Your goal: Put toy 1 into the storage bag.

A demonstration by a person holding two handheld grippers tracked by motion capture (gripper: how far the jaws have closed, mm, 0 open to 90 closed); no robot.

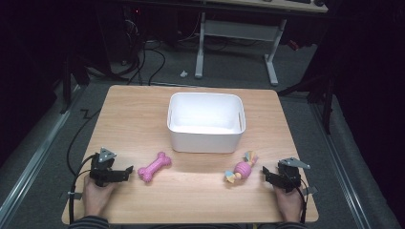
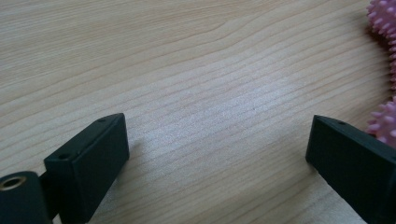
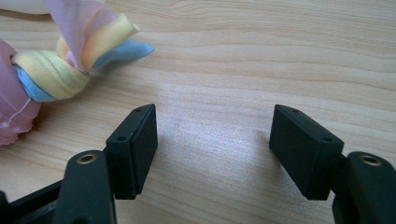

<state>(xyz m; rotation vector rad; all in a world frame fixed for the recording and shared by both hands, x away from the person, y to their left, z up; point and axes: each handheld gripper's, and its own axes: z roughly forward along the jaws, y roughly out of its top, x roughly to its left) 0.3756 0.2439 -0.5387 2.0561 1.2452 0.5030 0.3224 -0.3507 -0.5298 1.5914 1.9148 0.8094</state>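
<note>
On light wooden desk point(image 1: 143, 119): left hand-held gripper point(image 1: 128, 171) released, empty, just beside pink spiky rubber bone point(image 1: 154, 166); right hand-held gripper point(image 1: 265, 174) released, empty, near pink ball with pastel cloth knots point(image 1: 240, 169).

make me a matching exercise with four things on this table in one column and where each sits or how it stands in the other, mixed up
Things:
1. pink spiky rubber bone toy
2. white plastic rectangular bin
3. pink ball toy with pastel cloth tails
4. left gripper

Places or states:
a. middle of the wooden table, open top up
b. jaws open, nothing between them
c. near the right gripper
d. just beyond the left gripper's jaws

Pairs: 1-d, 2-a, 3-c, 4-b
</note>
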